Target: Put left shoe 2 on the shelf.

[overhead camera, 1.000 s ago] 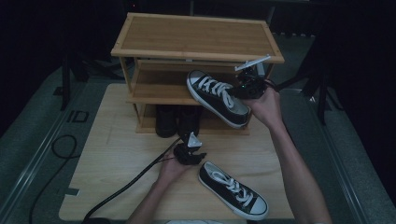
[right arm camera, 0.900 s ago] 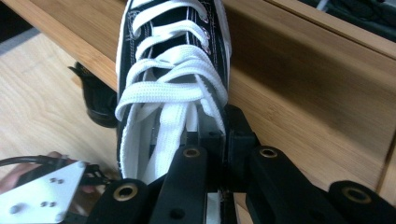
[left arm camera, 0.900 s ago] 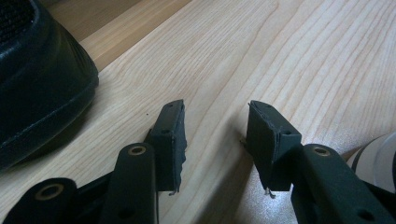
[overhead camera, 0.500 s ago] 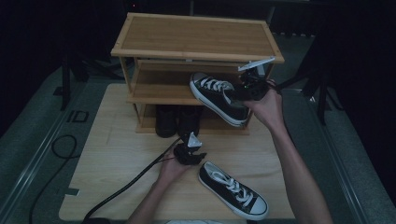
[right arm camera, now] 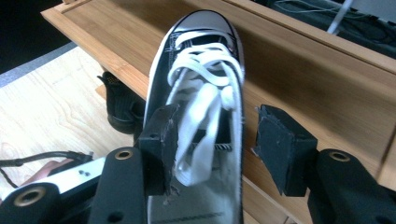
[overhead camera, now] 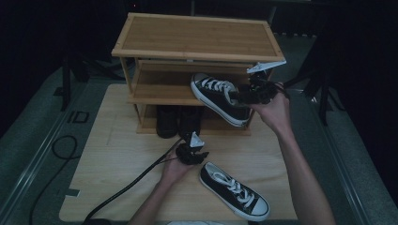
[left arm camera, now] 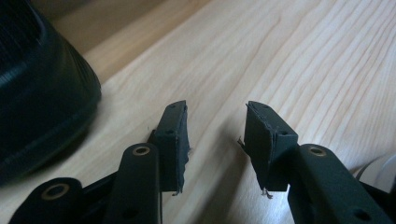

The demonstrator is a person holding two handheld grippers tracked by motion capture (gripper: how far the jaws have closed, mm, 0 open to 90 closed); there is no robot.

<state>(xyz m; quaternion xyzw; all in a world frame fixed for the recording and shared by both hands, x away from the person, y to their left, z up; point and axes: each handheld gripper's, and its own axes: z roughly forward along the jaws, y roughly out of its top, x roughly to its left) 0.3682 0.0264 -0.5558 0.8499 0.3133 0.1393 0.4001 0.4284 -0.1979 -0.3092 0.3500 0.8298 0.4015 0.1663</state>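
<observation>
A black canvas sneaker with white laces point(overhead camera: 217, 95) lies on the wooden rack's middle shelf point(overhead camera: 155, 91), its heel sticking out over the front edge. My right gripper point(overhead camera: 244, 93) is at that heel. Its jaws have just been opening and straddle the heel collar point(right arm camera: 201, 93) without pressing on it: one pad point(right arm camera: 161, 140) inside the shoe, the other outside. The matching sneaker point(overhead camera: 234, 190) lies on the table at the front right. My left gripper point(overhead camera: 188, 140) rests low on the table before the rack. Its jaws point(left arm camera: 217, 135) have just been closing slightly, still wide, nothing between them.
A pair of black shoes point(overhead camera: 173, 119) stands on the rack's bottom shelf, one looming at the left of the left gripper view point(left arm camera: 37, 93). The rack's top point(overhead camera: 197, 35) is bare. A black cable point(overhead camera: 126, 185) trails across the wooden table point(overhead camera: 117, 150) toward the front left.
The sneaker in the right gripper has settled a little farther onto the middle shelf. The right gripper's jaws have spread apart off its heel. The left hand has stayed put.
</observation>
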